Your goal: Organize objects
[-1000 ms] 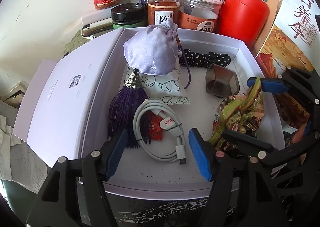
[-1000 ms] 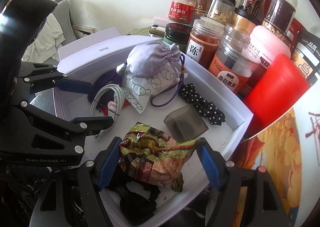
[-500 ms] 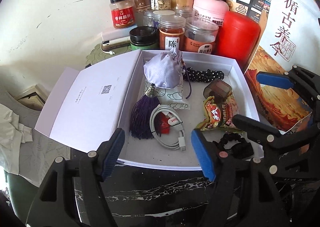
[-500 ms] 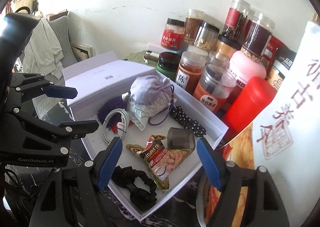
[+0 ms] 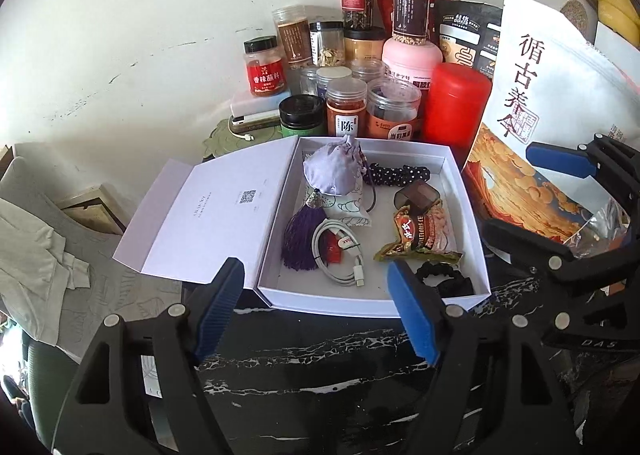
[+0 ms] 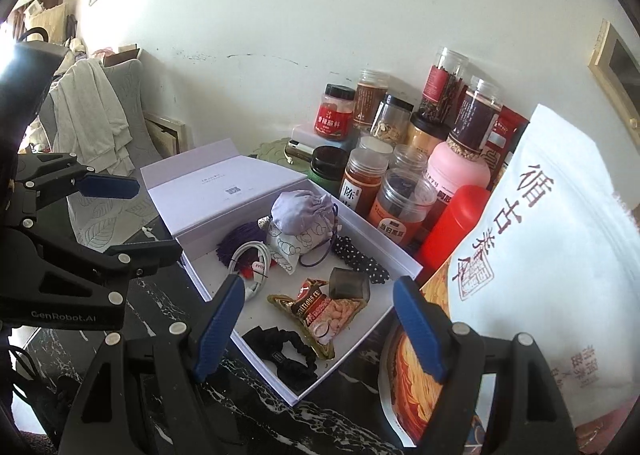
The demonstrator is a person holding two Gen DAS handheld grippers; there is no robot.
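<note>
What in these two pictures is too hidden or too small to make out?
- Black scrunchie: left view, partly behind the left gripper's finger.
- Lid's QR code: right view, too small.
- Back jars: left view, front jars cover their lower parts.
- White pouch: right view, cut off by the edge.

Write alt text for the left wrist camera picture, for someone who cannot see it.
An open white box on a dark marbled table holds a lilac pouch, purple tassel, coiled white cable, snack packet and black scrunchie. The left gripper, empty, jaws opening, hovers in front; jars line the wall behind.
</note>
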